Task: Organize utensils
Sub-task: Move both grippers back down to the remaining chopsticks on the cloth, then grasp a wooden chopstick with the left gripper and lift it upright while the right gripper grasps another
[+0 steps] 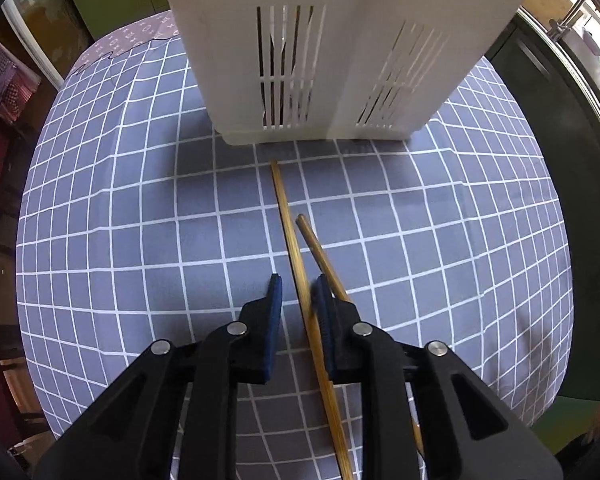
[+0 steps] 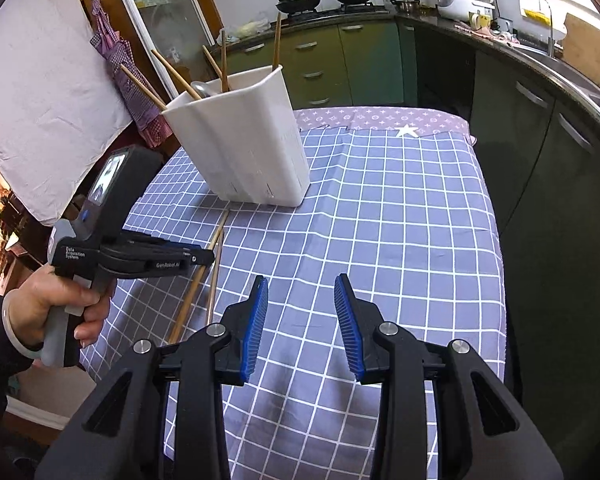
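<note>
Near the counter's (image 1: 100, 220) left edge, left tongs (image 1: 298, 286) straddle one chopstick (image 1: 288, 224), pads not pressing; right tongs (image 2: 300, 284) gape empty. Light, stiff, slippery: best pinched mid-shaft.

Two chopsticks (image 1: 290, 232) lie loose; one white holder (image 1: 340, 40) stands.

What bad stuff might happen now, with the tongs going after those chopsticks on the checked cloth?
1. The left tongs straddle only one chopstick; the other chopstick crosses beside the right pad, so closing may knock it away.
2. The gap still shows beside the stick, so it might slip out.
3. The white utensil holder already holds leaning chopsticks, so bumping it may tip it.
</note>
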